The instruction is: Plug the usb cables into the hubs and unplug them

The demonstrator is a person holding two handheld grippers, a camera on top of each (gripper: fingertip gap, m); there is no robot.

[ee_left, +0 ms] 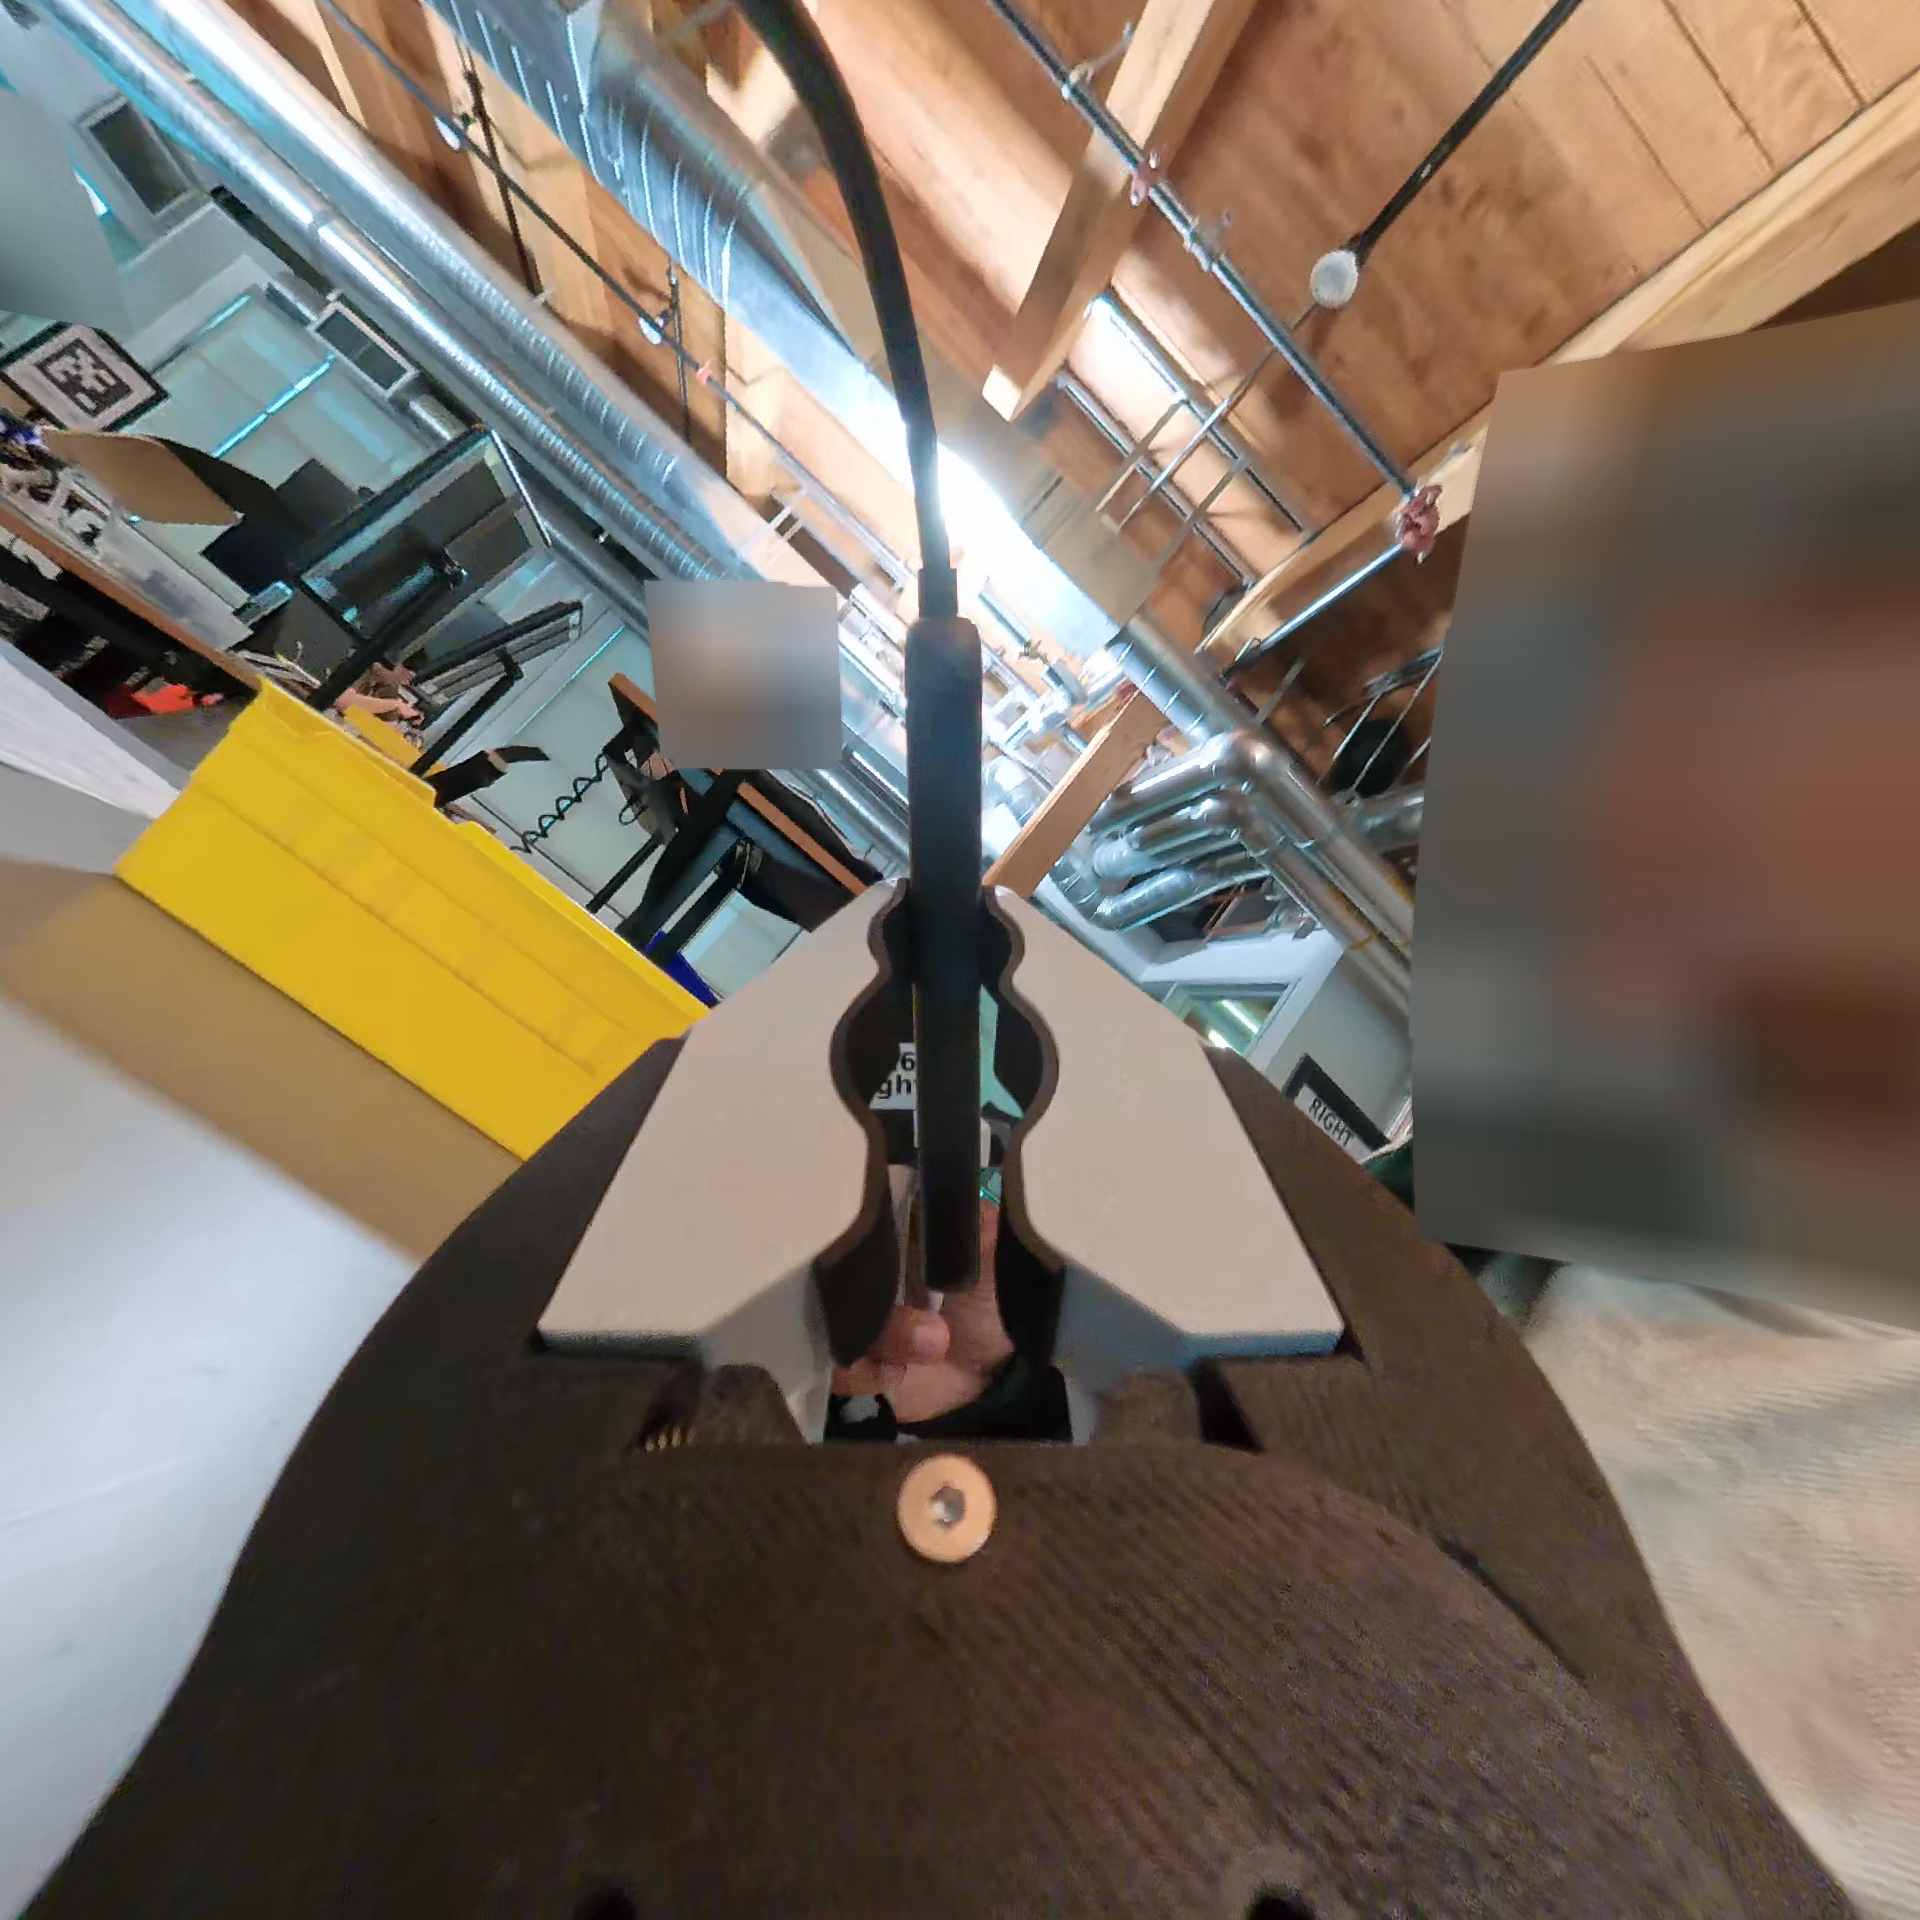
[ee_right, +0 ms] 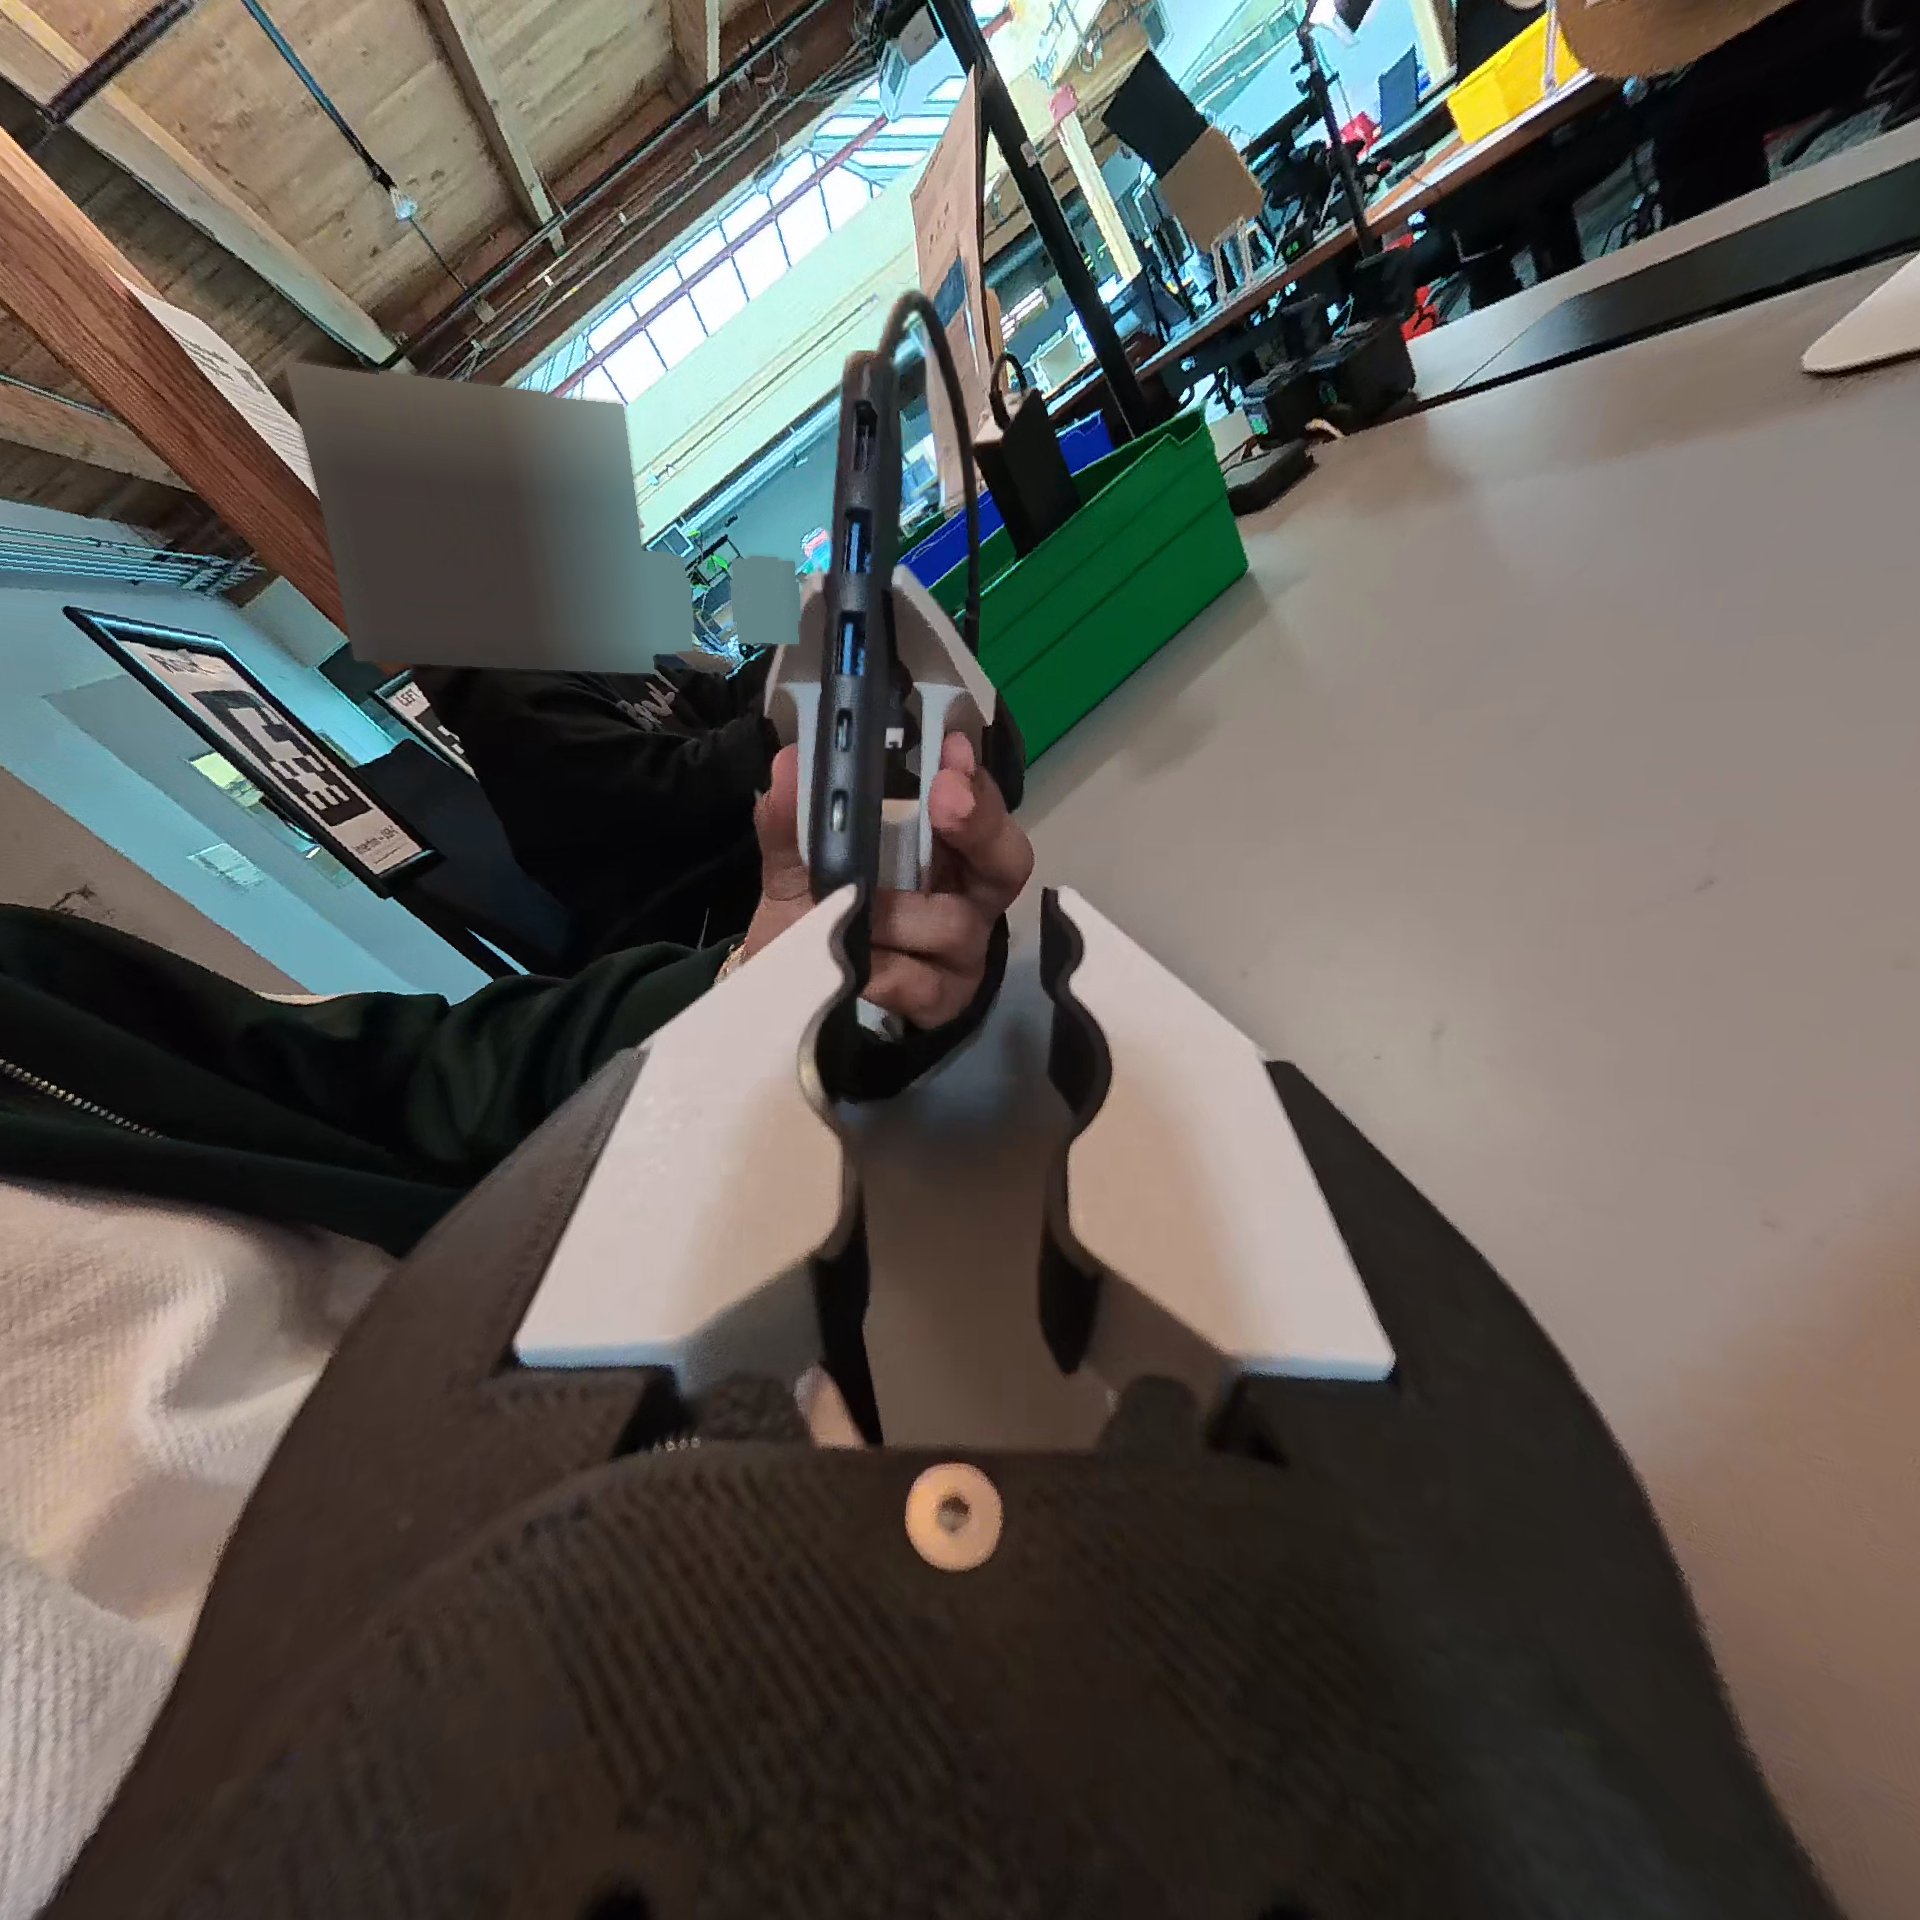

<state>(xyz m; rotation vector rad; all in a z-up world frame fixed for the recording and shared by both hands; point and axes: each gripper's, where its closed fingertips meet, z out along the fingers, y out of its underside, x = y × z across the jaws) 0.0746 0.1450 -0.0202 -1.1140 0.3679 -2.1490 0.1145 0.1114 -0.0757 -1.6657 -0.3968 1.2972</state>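
Here the biggest thing beyond the right gripper (ee_right: 951, 925) is the grey table (ee_right: 1507, 831), spreading off to its right, with a green bin (ee_right: 1112, 582) standing on it farther ahead. Nearer, straight ahead of its tips, the left gripper (ee_right: 883, 665) holds the hub (ee_right: 854, 644) upright in the air, clear of the table, with a hand (ee_right: 935, 894) wrapped around the handle below.

The left gripper (ee_left: 943, 914) is clamped on the hub (ee_left: 945, 935), which runs up between its two grey fingers (ee_left: 727, 1122) and pokes out past the tips; the hub's own black lead (ee_left: 883, 260) arcs away upward from its far end. A yellow bin (ee_left: 395, 894) sits off to that gripper's left. The right gripper stands apart and empty — nothing lies between its fingers.

By my reading, the step in hand is a gap between plugging and unplugging: the hub is held ready, but no cable plug shows in any port. The next move calls for the right gripper to fetch a plug, then line it up squarely with one of the ports — the left must hold the hub steady against the push.

The hub is a slim black bar seen edge-on from the right wrist view, with a row of ports down its narrow side, two of them blue inside and smaller slots below.
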